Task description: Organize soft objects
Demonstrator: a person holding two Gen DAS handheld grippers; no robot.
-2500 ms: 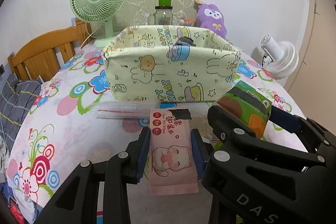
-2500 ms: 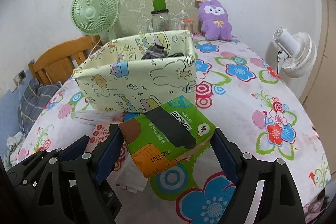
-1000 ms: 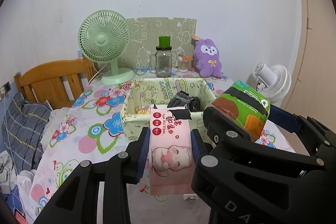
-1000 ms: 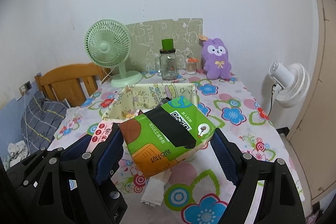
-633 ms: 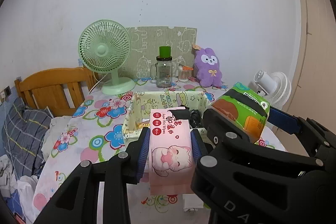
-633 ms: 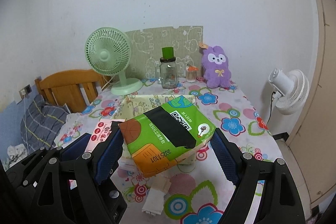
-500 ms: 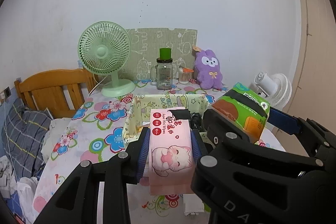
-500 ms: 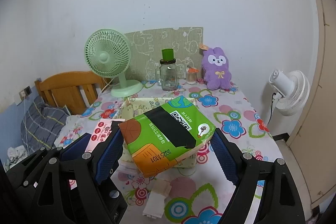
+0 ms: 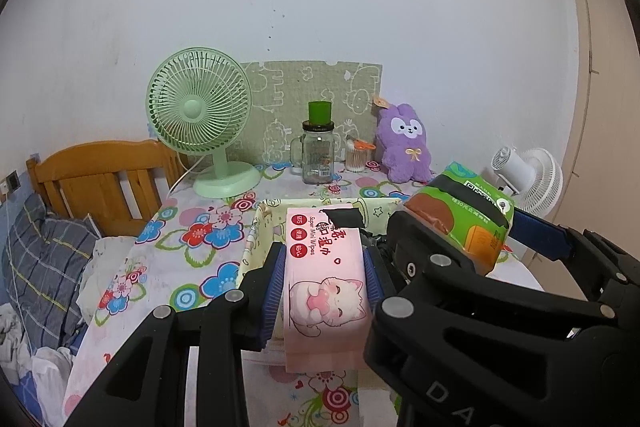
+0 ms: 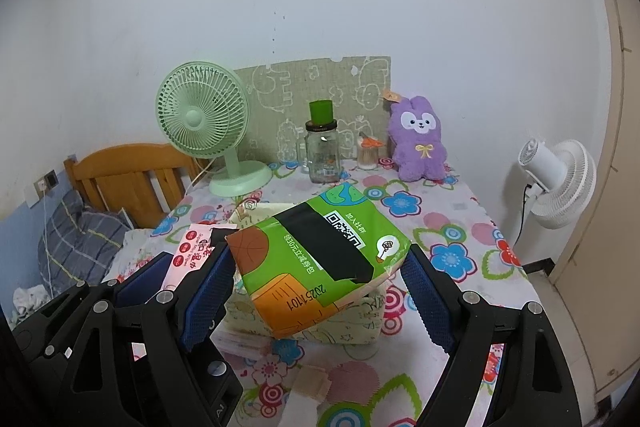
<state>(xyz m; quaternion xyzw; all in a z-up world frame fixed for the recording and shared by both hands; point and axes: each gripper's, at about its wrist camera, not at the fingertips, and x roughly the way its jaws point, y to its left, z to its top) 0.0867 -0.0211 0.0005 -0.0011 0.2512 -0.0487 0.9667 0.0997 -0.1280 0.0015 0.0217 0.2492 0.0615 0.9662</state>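
Holding the pink wipes pack (image 9: 324, 287) pinched in my left gripper (image 9: 325, 277) above the fabric bin (image 9: 256, 243). My right gripper (image 10: 316, 271) clamps the green tissue pack (image 10: 320, 259).

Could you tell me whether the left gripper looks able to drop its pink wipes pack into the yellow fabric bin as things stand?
Probably yes. The left gripper holds the pink wipes pack above the near side of the yellow fabric bin, whose top is open. The right gripper, with its green tissue pack, crowds the right side.

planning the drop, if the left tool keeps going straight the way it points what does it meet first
Probably the yellow cartoon-print fabric storage box. The left tool, shut on the pink cat-print wipes pack, points over the box's open top. Depth is unclear, so it may pass above the near rim into the opening.
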